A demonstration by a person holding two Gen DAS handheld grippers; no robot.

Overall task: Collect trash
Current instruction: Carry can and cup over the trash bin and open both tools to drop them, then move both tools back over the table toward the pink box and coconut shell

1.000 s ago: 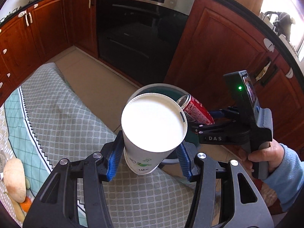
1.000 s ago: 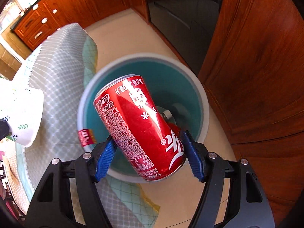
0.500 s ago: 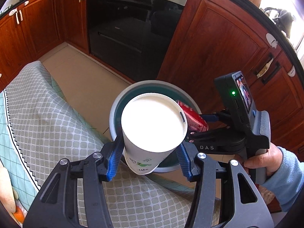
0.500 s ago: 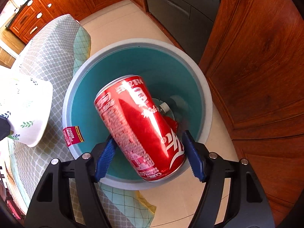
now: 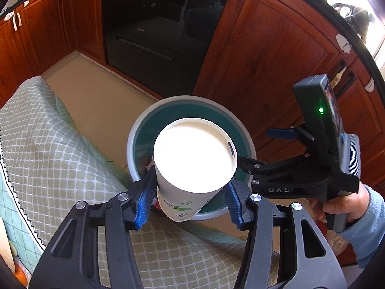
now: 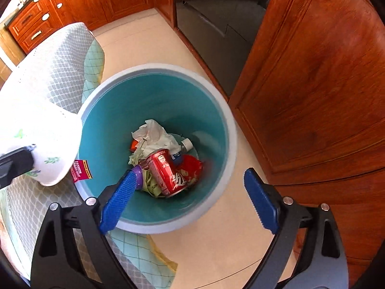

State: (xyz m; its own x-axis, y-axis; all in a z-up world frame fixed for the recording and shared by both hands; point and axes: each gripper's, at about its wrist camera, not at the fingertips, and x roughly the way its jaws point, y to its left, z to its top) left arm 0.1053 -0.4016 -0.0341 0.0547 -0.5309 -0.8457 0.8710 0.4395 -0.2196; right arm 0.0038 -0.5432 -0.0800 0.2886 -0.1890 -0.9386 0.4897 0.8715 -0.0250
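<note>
The right gripper is hanging over the bin, its jaws opening with nothing between them; the red can is lying among the trash at the bottom. The left gripper is clamping a paper cup upright, just at the bin's near rim, the nearer load to drop.

A red can lies in the teal bin; the white cup bears green leaf sprigs.

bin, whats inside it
In the bin: a red can, crumpled tissue, a small bottle, green scraps and a red wrapper. Anything beneath that pile is covered.
</note>
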